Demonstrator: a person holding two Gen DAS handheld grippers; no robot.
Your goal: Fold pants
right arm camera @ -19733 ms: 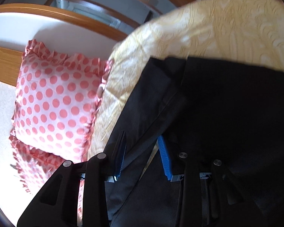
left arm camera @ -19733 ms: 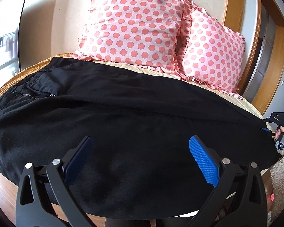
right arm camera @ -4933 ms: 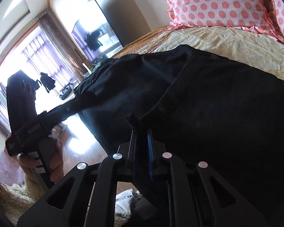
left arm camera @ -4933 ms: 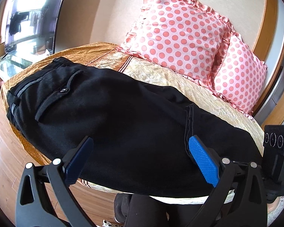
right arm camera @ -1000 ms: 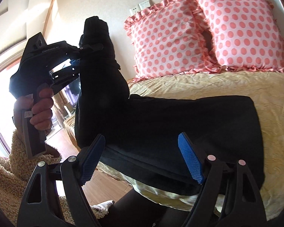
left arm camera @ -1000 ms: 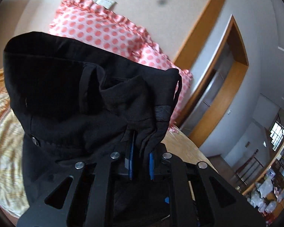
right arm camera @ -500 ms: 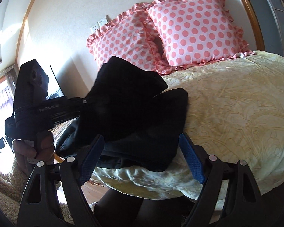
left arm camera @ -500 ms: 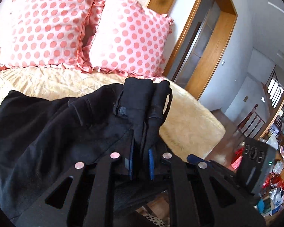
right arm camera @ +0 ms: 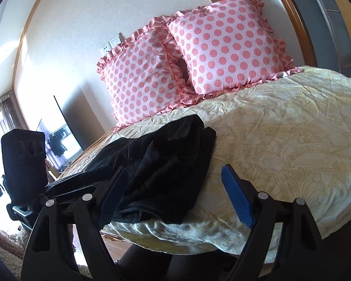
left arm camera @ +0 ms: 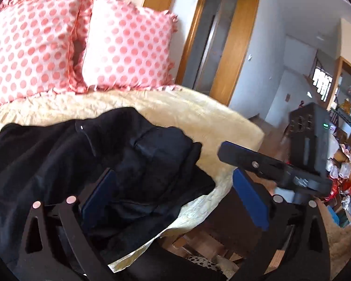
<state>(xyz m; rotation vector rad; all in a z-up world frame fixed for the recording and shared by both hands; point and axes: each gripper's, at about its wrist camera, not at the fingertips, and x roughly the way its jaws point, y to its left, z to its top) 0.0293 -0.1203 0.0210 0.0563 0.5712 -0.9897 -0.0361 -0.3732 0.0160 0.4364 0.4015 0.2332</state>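
The black pants (left arm camera: 86, 161) lie folded in a loose, rumpled bundle near the front edge of the bed; they also show in the right wrist view (right arm camera: 166, 164). My left gripper (left arm camera: 175, 194) is open and empty, its left finger over the pants and its right finger past the bed's edge. My right gripper (right arm camera: 173, 194) is open and empty, just in front of the bundle's right end. The right gripper's body shows at the right of the left wrist view (left arm camera: 276, 168). The left gripper's body shows at the left of the right wrist view (right arm camera: 23, 164).
The bed has a cream patterned cover (right arm camera: 280, 135). Two pink polka-dot pillows (right arm camera: 199, 53) lean on the wall at its head. A wooden door frame (left arm camera: 234, 53) stands to the right. The wood floor (left arm camera: 271, 140) lies beyond the bed's corner.
My left gripper has opened and let go of the pants, which now rest on the bed. The right gripper has stayed open and come closer to the bundle.
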